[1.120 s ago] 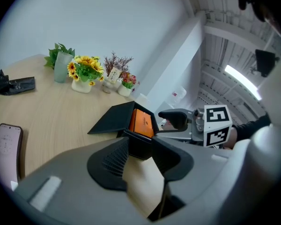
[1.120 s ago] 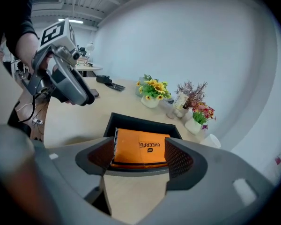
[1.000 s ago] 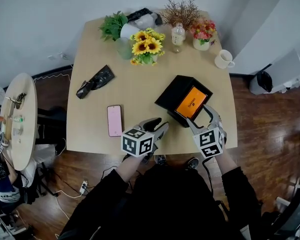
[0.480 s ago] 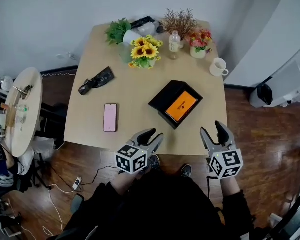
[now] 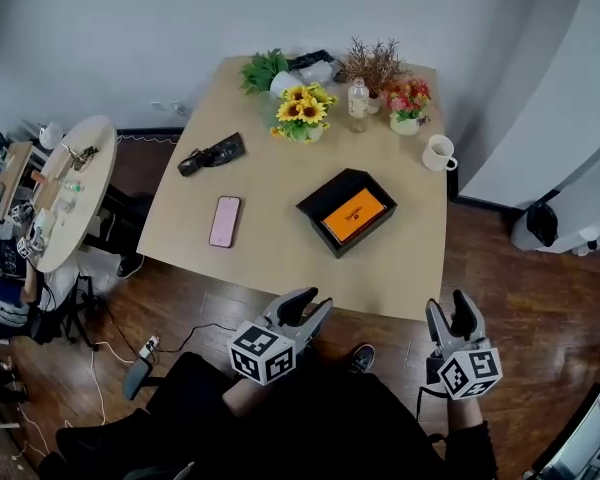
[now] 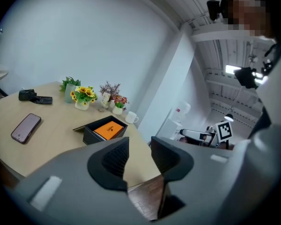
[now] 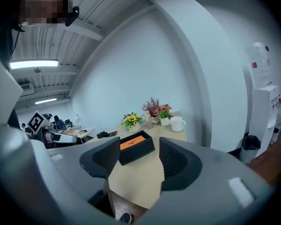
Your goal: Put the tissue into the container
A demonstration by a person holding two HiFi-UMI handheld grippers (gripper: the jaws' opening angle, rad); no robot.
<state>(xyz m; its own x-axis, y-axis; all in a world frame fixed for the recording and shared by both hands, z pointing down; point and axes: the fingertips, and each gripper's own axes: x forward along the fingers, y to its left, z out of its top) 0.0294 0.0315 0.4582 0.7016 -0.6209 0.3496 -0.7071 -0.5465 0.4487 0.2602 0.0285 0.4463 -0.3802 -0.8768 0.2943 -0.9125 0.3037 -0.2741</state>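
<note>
Your left gripper (image 5: 308,305), lower centre, stands slightly parted, holding nothing. Your right gripper (image 5: 453,307), lower right, has just been closing; a gap remains, nothing between its jaws.

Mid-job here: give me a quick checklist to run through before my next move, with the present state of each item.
1. Orange flat pack lies inside black square box: ok.
2. Box closed: not ok, it stands open.
3. Left gripper empty, fingers apart: ok.
4. Right gripper empty: ok. Its fingers have just been closing, a gap remains, and nothing is between them.
5. Both grippers off the wooden table, past its near edge: ok.
6. Pack is the tissue: cannot tell.
</note>
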